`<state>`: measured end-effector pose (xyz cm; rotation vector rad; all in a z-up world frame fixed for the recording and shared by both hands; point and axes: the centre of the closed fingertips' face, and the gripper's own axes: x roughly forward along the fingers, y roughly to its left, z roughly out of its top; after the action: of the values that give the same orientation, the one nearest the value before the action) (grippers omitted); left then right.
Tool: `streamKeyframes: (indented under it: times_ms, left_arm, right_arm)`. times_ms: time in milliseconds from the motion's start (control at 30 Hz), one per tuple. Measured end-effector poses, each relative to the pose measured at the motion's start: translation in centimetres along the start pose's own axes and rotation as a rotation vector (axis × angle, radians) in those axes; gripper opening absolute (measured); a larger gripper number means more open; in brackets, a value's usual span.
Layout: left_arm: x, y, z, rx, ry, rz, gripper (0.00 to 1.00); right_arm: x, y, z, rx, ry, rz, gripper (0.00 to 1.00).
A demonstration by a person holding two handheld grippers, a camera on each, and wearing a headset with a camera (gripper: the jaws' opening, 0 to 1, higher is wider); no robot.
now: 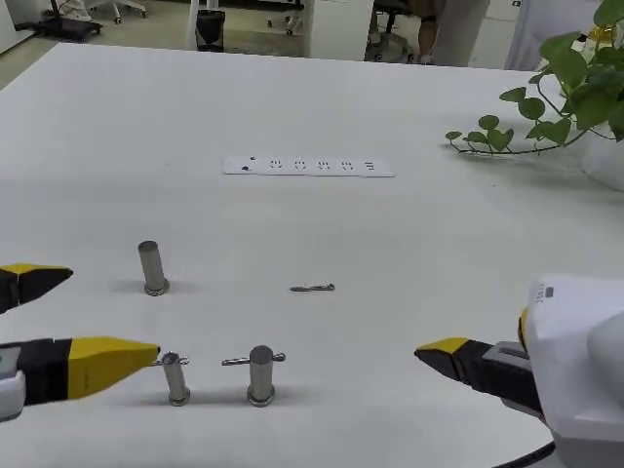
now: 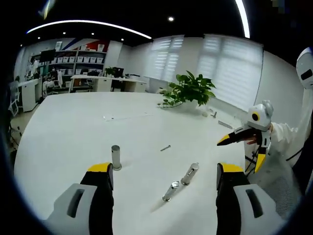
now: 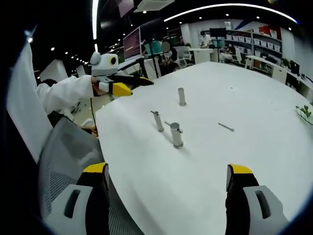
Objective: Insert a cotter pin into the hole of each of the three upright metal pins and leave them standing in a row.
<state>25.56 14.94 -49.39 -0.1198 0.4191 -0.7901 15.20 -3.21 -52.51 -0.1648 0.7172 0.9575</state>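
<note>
Two grippers, my left gripper point(image 2: 165, 169) and right gripper point(image 3: 167, 169), jaws wide apart (nothing gripped). Nearest stand the left pin point(image 1: 175, 380) and right pin point(image 1: 260, 375), a cotter pin point(image 1: 239, 361) through each; farther lies a loose cotter pin point(image 1: 312, 288), then the third pin point(image 1: 151, 268), bare.

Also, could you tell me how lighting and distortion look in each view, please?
Head view: soft, even light, faint shadow under the far metal pin. Left gripper view: fisheye bows the table; windows bright. Right gripper view: ceiling light strip curves; loose cotter pin small but distinct.
</note>
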Motion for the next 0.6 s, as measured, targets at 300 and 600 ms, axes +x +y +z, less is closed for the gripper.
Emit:
streamKeyframes:
  times_ms: [300,600]
  left_arm:
    - [2.4,3.2,-0.2,0.049,0.047,0.084,0.54]
    - [5.1,5.4,-1.5,0.085,0.120,0.118,0.49]
  right_arm:
    - [-0.5,-0.1,-0.5,0.018,0.012,-0.014,0.98]
    - [-0.9,0.3,-1.4,0.057,0.015,-0.027,0.98]
